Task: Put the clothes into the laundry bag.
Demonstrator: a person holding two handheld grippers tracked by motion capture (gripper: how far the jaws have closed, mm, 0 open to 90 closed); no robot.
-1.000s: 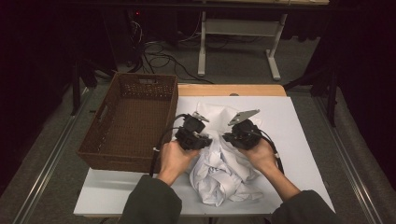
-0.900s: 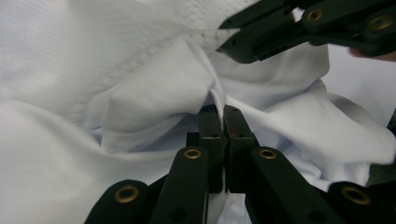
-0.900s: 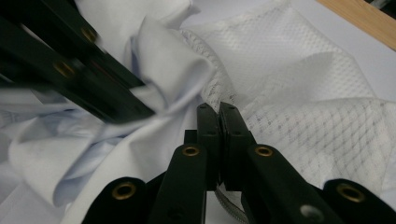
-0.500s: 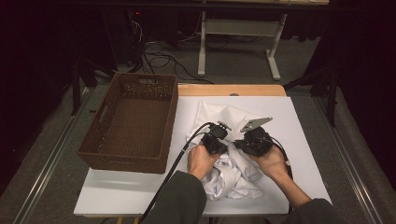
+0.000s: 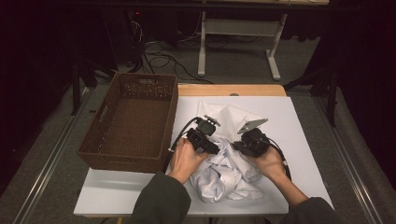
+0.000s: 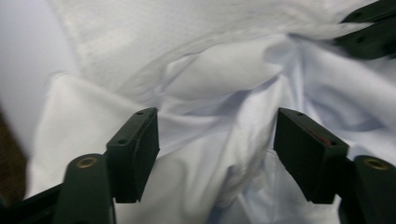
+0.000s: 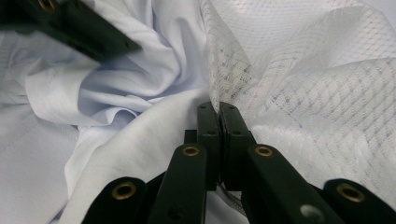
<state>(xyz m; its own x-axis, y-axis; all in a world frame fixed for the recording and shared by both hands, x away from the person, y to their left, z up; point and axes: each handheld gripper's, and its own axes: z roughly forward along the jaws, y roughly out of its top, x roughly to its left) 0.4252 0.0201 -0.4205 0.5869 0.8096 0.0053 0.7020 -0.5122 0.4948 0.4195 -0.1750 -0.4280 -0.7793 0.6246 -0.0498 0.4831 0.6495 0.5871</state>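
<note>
**Table inspection: two grippers at one crumpled white garment**

Where the white table top [image 5: 303, 154] serves as the landmark, a wooden edge strip runs along its far side, grey carpet floor lies all round it, and a white-legged desk frame [image 5: 236, 44] with loose cables stands beyond it in a dark room.

Count on the table: one brown wicker basket [image 5: 128, 123] on the left part, overhanging the left edge; one crumpled white garment [image 5: 229, 172] near the middle toward the near edge; one white mesh fabric [image 7: 317, 93] lying against the garment on its far side.

Count of grippers: two. Left gripper [image 6: 217, 149] sits over the garment just right of the basket; its jaws have just been opening and now stand wide apart, cloth lying between them with the pads off it. Right gripper [image 7: 218, 116] is just beside it, further from the basket, jaws clamped together on an edge of the mesh fabric
</note>
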